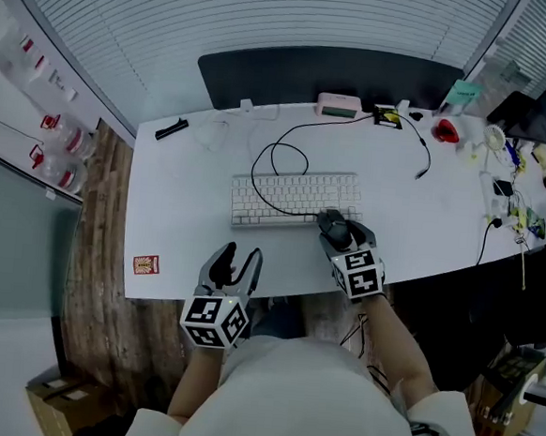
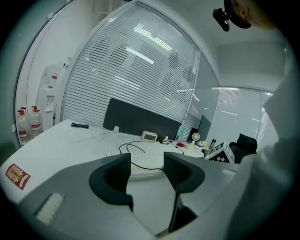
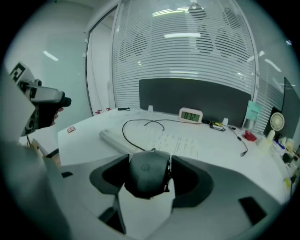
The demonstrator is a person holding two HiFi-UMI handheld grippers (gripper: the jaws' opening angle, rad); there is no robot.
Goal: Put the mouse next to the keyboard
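Note:
A dark wired mouse lies at the front right corner of the white keyboard on the white desk. My right gripper is closed around it. In the right gripper view the mouse fills the gap and both pads touch its sides; the keyboard lies just beyond. The mouse's black cable loops over the keyboard. My left gripper hovers at the desk's front edge, left of the mouse. Its jaws stand open and empty.
At the back stand a small pink clock and a dark partition. A black marker lies at the back left, a red sticker at the front left. Another black cable and desk clutter fill the right side.

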